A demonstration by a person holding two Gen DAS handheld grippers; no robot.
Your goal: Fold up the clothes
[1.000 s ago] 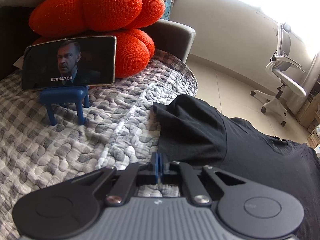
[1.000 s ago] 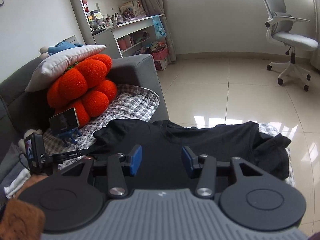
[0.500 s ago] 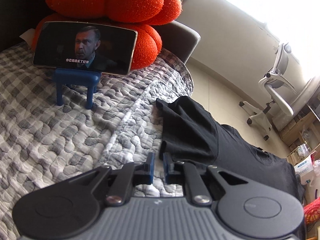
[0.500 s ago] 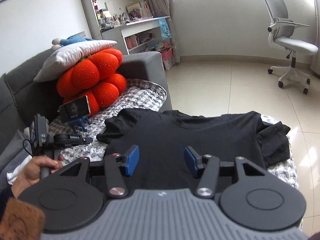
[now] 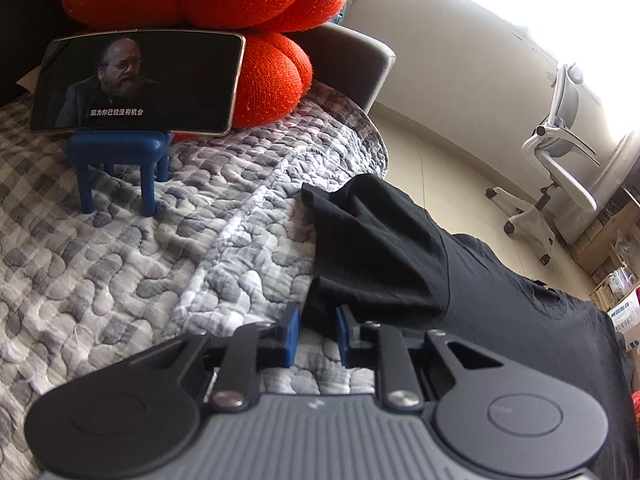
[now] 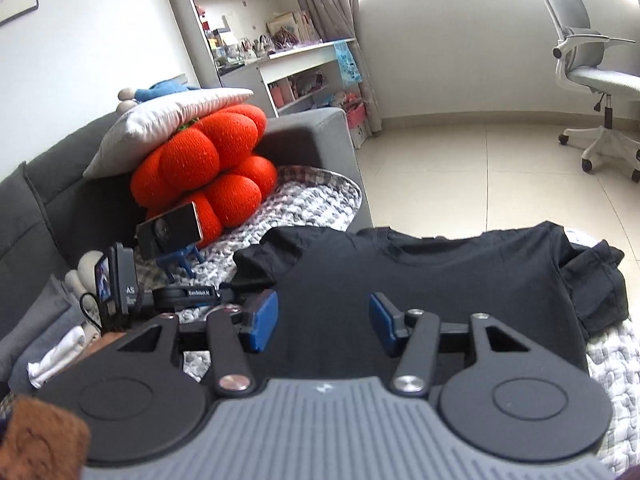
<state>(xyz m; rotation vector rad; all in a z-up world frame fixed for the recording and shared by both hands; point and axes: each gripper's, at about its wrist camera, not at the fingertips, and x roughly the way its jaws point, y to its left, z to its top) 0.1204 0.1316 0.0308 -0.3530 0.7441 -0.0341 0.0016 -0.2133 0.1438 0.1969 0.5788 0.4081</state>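
Black T-shirt (image 6: 432,280) flat beside phone stand (image 5: 120,160). Left gripper (image 5: 316,334) slightly open, sleeve corner (image 5: 320,312) between pads, unpinched; right gripper (image 6: 323,322) half-open, empty. Pinch single layer before folding.

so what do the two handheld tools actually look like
Both match: the left tool and right tool each have a ribbed grey body with a small white logo, two round black discs, black linkage arms with silver screws, and blue pads on the fingertips. From the right wrist view, the left tool carries a small black camera unit with a lit screen and a cable.
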